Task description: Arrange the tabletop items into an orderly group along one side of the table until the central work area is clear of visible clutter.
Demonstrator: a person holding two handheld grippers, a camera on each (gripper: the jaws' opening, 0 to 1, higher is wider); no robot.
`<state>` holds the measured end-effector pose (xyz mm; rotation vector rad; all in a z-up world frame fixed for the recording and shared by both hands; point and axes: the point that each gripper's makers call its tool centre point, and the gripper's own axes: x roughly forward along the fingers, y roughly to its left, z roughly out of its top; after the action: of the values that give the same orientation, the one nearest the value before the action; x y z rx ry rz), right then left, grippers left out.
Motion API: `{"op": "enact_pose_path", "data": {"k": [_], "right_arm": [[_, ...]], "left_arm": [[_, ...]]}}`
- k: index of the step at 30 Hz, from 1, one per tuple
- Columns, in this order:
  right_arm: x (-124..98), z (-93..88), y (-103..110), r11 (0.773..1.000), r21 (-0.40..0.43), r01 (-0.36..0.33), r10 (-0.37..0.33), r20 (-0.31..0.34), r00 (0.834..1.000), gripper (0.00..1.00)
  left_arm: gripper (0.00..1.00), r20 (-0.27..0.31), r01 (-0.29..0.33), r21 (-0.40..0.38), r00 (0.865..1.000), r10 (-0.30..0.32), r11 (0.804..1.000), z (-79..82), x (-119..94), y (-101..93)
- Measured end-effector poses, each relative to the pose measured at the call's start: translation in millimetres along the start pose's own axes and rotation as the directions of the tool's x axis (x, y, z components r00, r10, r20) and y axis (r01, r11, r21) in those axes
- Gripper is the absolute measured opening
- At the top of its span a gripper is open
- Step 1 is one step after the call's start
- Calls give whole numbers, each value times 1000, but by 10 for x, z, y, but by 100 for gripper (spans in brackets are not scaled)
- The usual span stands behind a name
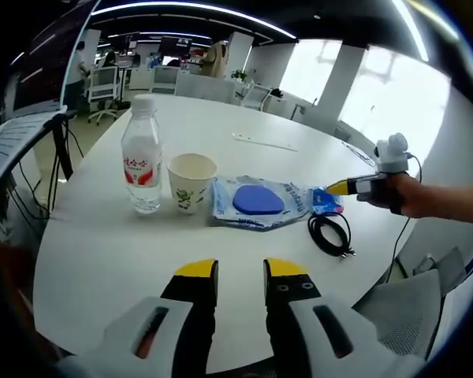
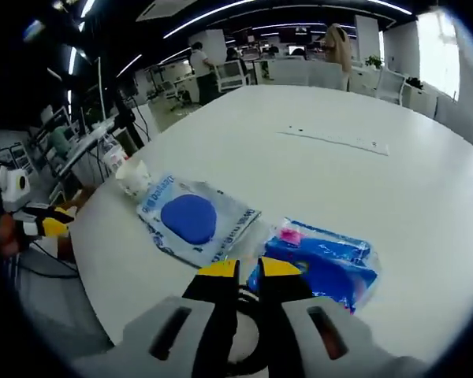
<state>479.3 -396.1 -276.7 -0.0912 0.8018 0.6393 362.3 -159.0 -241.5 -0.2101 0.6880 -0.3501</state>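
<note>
A water bottle (image 1: 142, 157), a paper cup (image 1: 191, 183) and a clear bag holding a blue disc (image 1: 258, 201) stand in a row on the white table (image 1: 102, 252). To their right lie a small blue packet (image 1: 325, 203) and a coiled black cable (image 1: 331, 234). My left gripper (image 1: 241, 272) hovers over bare table in front of them, its jaws apart with nothing between. My right gripper (image 1: 339, 187), held by a hand (image 1: 414, 195), reaches in at the packet's edge. In the right gripper view it (image 2: 249, 269) has its jaws almost together, beside the blue packet (image 2: 323, 260) and the disc bag (image 2: 191, 218).
A thin white strip (image 1: 264, 142) lies farther back on the table. The table's far half (image 2: 363, 181) is bare. Office chairs (image 1: 102, 87) and desks stand beyond it. The cup (image 2: 132, 176) sits near the table's edge.
</note>
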Motion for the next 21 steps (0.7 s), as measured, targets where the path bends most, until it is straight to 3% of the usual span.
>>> {"op": "enact_pose_path", "data": {"k": [6, 9, 17, 21], "right_arm": [[259, -144, 129, 1000, -4, -18, 18, -59, 998, 5], [375, -196, 87, 1000, 6, -10, 10, -84, 996, 5], [458, -221, -40, 999, 27, 38, -34, -106, 994, 1], [380, -194, -39, 998, 43, 52, -48, -92, 995, 2]], "left_arm": [[21, 11, -5, -4, 1000, 6, 1000, 28, -36, 21], [21, 18, -8, -6, 1000, 8, 1000, 50, -55, 34], [21, 24, -9, -2, 1000, 9, 1000, 71, -90, 60], [21, 23, -2, 2, 1000, 2, 1000, 74, -89, 58]]}}
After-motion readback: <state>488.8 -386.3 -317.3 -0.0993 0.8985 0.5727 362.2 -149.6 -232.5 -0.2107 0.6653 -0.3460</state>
